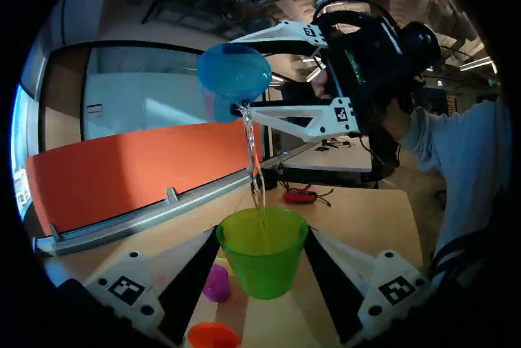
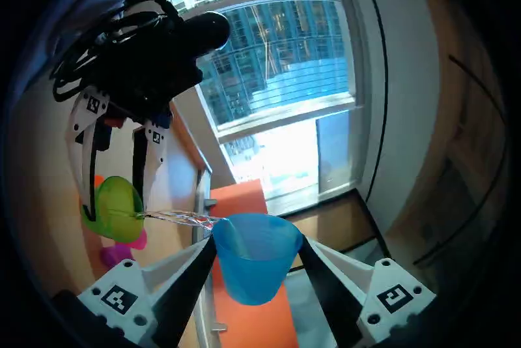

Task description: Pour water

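My left gripper (image 1: 262,253) is shut on a green cup (image 1: 263,251), held upright above the wooden table (image 1: 365,211). Above it my right gripper (image 1: 244,88) is shut on a blue cup (image 1: 229,81), tipped over on its side. A thin stream of water (image 1: 254,165) falls from the blue cup's rim into the green cup. In the right gripper view, my right gripper (image 2: 255,259) clamps the blue cup (image 2: 254,257), and the water (image 2: 182,218) runs across to the green cup (image 2: 114,208) between the fingers of the left gripper (image 2: 117,182).
A purple cup (image 1: 216,282) and an orange cup (image 1: 213,335) stand on the table below the green one. An orange partition (image 1: 130,172) with a metal rail runs behind the table. A red device (image 1: 299,195) with cables lies farther back. A person's sleeve (image 1: 456,146) is at the right.
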`<state>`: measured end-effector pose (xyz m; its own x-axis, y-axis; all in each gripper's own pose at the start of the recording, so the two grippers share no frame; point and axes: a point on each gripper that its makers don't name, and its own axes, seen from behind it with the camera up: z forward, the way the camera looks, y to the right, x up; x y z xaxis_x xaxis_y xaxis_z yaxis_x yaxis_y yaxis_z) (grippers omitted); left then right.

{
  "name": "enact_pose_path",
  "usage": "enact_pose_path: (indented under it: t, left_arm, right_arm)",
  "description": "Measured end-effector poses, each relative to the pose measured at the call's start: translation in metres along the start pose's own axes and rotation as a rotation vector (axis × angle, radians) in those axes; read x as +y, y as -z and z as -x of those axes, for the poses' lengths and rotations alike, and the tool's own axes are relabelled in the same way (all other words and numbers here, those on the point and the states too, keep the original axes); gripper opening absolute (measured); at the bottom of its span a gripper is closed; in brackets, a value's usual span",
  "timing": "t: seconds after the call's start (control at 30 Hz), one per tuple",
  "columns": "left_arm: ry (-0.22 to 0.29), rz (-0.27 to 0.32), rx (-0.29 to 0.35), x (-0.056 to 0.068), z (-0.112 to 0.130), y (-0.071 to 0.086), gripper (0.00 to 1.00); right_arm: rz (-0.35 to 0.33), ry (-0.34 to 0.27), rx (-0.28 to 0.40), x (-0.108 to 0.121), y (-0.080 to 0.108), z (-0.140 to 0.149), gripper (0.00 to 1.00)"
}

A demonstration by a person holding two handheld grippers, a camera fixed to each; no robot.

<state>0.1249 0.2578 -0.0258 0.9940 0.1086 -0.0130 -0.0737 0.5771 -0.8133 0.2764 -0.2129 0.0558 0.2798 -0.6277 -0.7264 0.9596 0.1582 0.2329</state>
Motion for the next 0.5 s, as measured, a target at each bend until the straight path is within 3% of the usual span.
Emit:
enact_pose_path:
  t: [0.5]
  left_arm:
    - [-0.003, -0.007, 0.011, -0.001, -0.005, 0.001, 0.89]
  right_arm:
    - [0.014, 0.102, -0.007, 0.013, -0.002, -0.005, 0.92]
